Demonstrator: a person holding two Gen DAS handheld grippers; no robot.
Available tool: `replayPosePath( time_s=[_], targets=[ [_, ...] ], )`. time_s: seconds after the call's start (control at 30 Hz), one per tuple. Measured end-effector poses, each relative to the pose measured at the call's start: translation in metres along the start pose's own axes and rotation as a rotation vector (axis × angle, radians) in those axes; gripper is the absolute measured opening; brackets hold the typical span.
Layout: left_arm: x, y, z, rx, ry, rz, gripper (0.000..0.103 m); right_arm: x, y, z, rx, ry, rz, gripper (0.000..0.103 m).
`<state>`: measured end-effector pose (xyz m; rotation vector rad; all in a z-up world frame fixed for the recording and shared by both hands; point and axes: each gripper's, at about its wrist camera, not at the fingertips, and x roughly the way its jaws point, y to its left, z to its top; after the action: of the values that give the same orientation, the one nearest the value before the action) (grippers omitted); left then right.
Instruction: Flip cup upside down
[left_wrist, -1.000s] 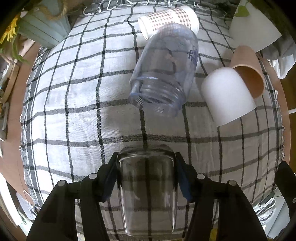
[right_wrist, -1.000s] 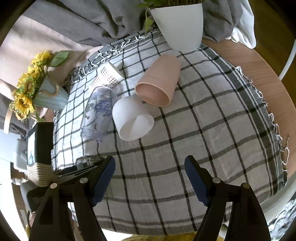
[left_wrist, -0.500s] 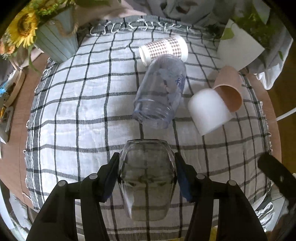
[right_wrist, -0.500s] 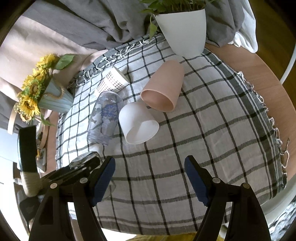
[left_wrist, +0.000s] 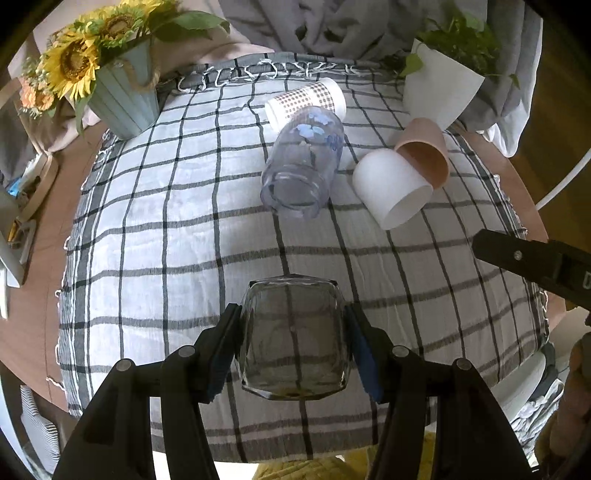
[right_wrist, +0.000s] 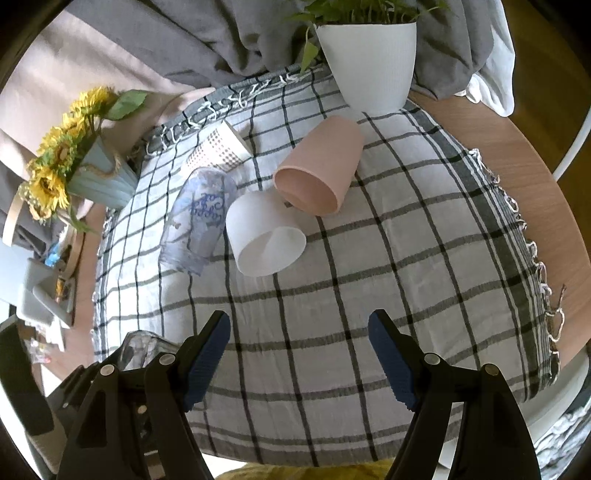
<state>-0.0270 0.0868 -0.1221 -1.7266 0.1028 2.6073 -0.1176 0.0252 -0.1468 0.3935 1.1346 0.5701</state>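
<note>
the clear glass cup (left_wrist: 293, 341) sits between the two blue pads of the left claw (left_wrist: 293, 350), clamped on both sides and held above the checked tablecloth (left_wrist: 166, 221) near its front edge. the right claw (right_wrist: 299, 354) is spread wide with nothing between its fingers. farther back on the tabletop, four vessels lie on their sides: a printed clear bottle (left_wrist: 301, 166), a white cup (left_wrist: 391, 188), a pink cup (left_wrist: 424, 153) and a dotted paper cup (left_wrist: 306, 101).
</note>
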Motion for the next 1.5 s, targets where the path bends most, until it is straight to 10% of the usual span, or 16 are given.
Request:
replayPosePath(
  time_s=[0.4,0.7,1.07,1.5],
  targets=[
    [0.0,0.007,-0.011,-0.018,0.022,-0.045,0.058,-0.001,0.008,-0.007,-0.021,0.009,-0.022,0.077],
    [-0.022,0.013,-0.012,-0.026,-0.051,-0.043,0.089,-0.012,0.011,-0.009,-0.036,-0.012,-0.028,0.077],
    [-0.093,0.045,-0.012,-0.108,-0.307,0.109,0.103,-0.09,0.037,-0.025,-0.125,-0.249,-0.025,0.091],
    [-0.12,0.079,-0.024,-0.107,-0.375,0.146,0.103,-0.118,0.092,-0.065,-0.278,-0.391,-0.035,0.095]
  ],
)
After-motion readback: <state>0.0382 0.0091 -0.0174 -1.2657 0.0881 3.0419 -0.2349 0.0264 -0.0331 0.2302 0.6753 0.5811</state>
